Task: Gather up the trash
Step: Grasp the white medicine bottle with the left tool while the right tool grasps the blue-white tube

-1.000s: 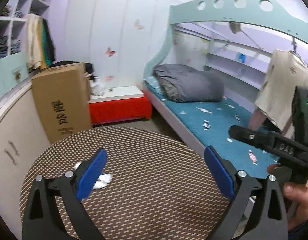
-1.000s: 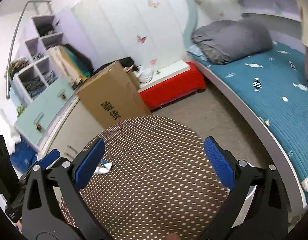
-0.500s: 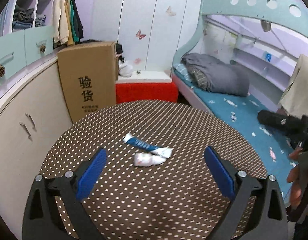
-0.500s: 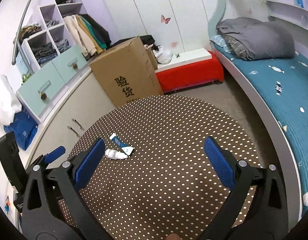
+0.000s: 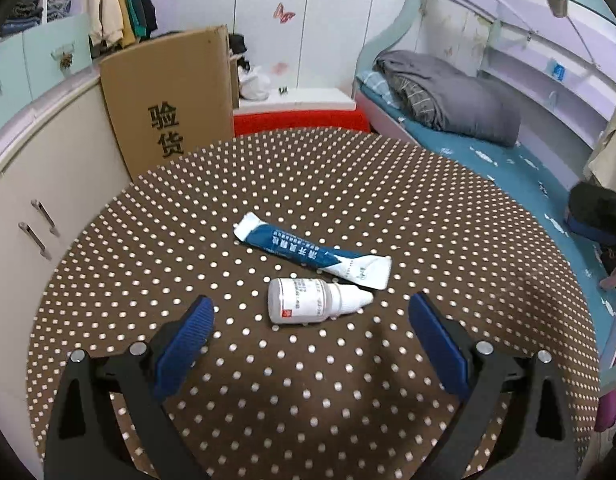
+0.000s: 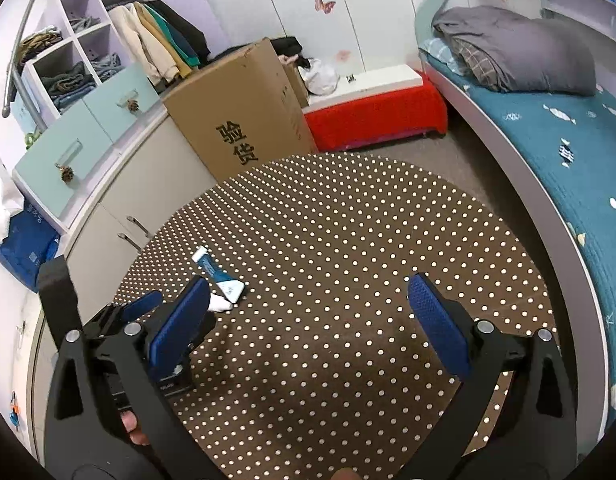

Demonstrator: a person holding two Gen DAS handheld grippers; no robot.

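Observation:
A small white dropper bottle (image 5: 308, 300) lies on its side on the round brown dotted table (image 5: 428, 208). Just beyond it lies a flattened blue and white tube (image 5: 308, 254). My left gripper (image 5: 312, 336) is open just short of the bottle, its blue pads spread wide on either side. In the right wrist view the tube (image 6: 218, 276) and the bottle's tip (image 6: 220, 303) show at the left, partly hidden by my right gripper's left finger. My right gripper (image 6: 308, 320) hangs open above the middle of the table (image 6: 348, 240), holding nothing. The left gripper (image 6: 142, 308) appears there at the lower left.
A tall cardboard box (image 5: 168, 96) stands behind the table beside white cabinets (image 5: 36, 184). A red bench (image 5: 300, 122) sits against the far wall. A bed with a teal cover (image 6: 568, 152) and grey bedding (image 6: 516, 48) runs along the right.
Both grippers have dropped and tilted down toward the table. The left one has closed in on the bottle and tube, which now look much larger. Both stay open.

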